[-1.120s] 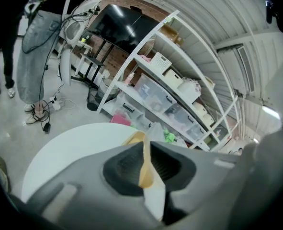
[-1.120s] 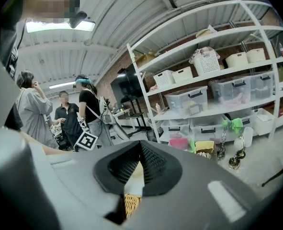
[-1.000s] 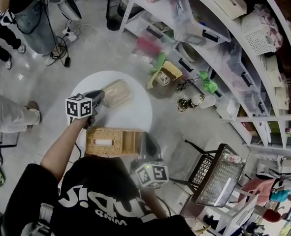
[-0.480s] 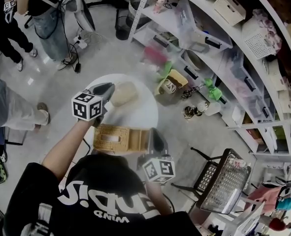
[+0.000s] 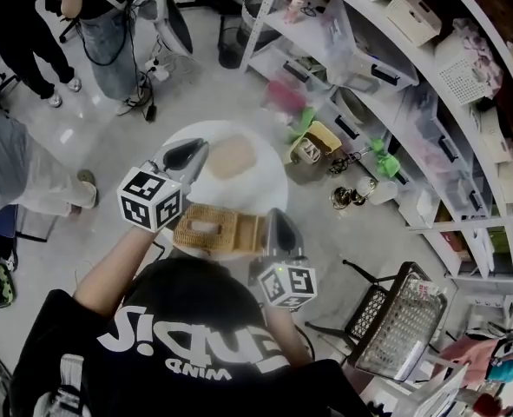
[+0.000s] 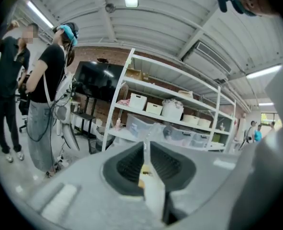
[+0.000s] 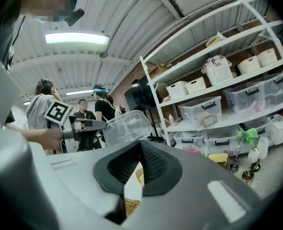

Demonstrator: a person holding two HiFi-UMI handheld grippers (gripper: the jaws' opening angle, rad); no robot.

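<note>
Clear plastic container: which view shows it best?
The right gripper view: the clear plastic container shows whole, held by the left gripper. The left gripper view shows only its edge; the head view blurs it.

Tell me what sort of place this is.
Probably a workshop or storeroom-style lab: white metal shelving loaded with clear plastic bins, a bare concrete floor, and a corrugated ceiling with strip lights.

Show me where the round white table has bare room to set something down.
Bare white shows in a band of the table between the clear container in the left tongs and the wicker box in the right tongs, widest toward the right rim. The near edge is crowded by the box; under the container is hidden.
</note>
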